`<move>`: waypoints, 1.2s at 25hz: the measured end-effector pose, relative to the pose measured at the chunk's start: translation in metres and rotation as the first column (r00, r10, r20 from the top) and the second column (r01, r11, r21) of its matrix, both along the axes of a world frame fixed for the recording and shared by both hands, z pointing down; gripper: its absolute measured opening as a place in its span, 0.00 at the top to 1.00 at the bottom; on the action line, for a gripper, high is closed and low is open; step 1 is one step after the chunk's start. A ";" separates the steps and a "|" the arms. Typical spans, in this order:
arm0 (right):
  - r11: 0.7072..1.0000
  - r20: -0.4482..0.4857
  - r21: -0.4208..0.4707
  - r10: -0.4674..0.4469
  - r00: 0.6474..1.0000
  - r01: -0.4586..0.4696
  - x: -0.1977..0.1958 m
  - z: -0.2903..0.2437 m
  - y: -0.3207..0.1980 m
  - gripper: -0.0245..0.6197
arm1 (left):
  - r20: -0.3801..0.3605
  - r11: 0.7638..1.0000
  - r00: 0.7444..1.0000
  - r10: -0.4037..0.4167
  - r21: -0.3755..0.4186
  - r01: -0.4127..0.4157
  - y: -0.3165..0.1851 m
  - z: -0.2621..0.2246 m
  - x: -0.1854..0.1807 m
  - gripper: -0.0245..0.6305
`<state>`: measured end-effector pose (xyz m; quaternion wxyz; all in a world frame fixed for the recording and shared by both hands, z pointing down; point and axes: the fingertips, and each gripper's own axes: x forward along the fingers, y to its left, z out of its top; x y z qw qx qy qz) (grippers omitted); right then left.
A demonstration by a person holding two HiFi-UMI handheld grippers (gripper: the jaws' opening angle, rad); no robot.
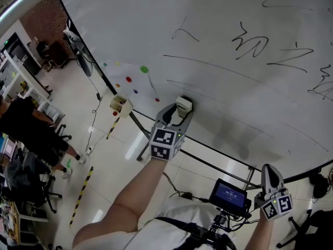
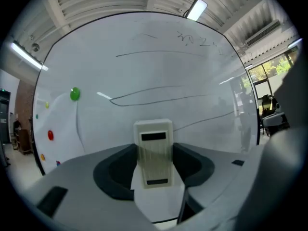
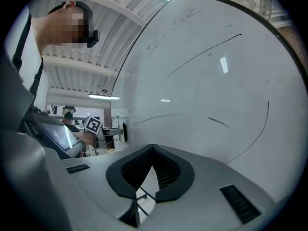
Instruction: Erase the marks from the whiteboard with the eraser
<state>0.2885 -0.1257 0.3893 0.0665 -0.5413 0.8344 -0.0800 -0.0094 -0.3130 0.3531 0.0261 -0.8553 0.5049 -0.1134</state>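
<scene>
Grey and closest to the body, the right gripper (image 1: pixel 269 172) hangs low beside a small screen (image 1: pixel 228 194). Its jaws are pressed together at the tips with nothing between them, so it plays no part just now.

Further out, the left gripper (image 1: pixel 179 112) reaches forward with its jaws pinching the cream eraser (image 2: pixel 154 150) by its two long sides. The eraser's far end pokes out toward the whiteboard (image 1: pixel 156 35). It sits close to the lower part of the board, near the bottom rail, but no view shows whether it is actually touching.

Beyond it the board carries plenty of marks. Long thin lines (image 1: pixel 223 69) sweep across the middle and scribbles (image 1: pixel 250 43) sit higher up and to the right. A few coloured magnets (image 1: pixel 144 69) dot the left edge.

The step in hand looks like bringing the eraser onto the board to wipe, with most of the job left. The next move probably calls for laying the eraser flat on the surface and sweeping up and right through the nearest lines with a steady grip.
</scene>
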 end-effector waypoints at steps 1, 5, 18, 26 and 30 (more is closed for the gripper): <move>1.000 -0.003 0.004 -0.001 1.000 0.001 -0.003 -0.002 -0.001 0.93 | -0.011 1.000 1.000 -0.029 0.011 0.029 -0.005 -0.006 -0.014 0.55; 1.000 -0.012 0.024 -0.005 1.000 0.005 -0.021 -0.011 -0.003 0.93 | -0.014 0.988 0.990 -0.137 0.063 0.138 -0.024 -0.025 -0.076 0.54; 0.998 -0.026 0.033 0.050 0.998 -0.049 -0.069 -0.014 0.000 0.93 | 0.031 0.983 0.995 0.095 0.155 -0.099 0.010 -0.024 0.015 0.55; 0.995 -0.031 0.027 0.094 0.995 -0.093 -0.100 -0.009 0.008 0.93 | 0.015 0.944 0.955 0.297 0.147 -0.296 0.033 -0.018 0.054 0.56; 0.992 -0.047 0.017 0.128 0.991 -0.128 -0.102 -0.005 0.015 0.93 | -0.001 0.972 0.985 0.172 0.161 -0.170 0.002 -0.015 -0.009 0.56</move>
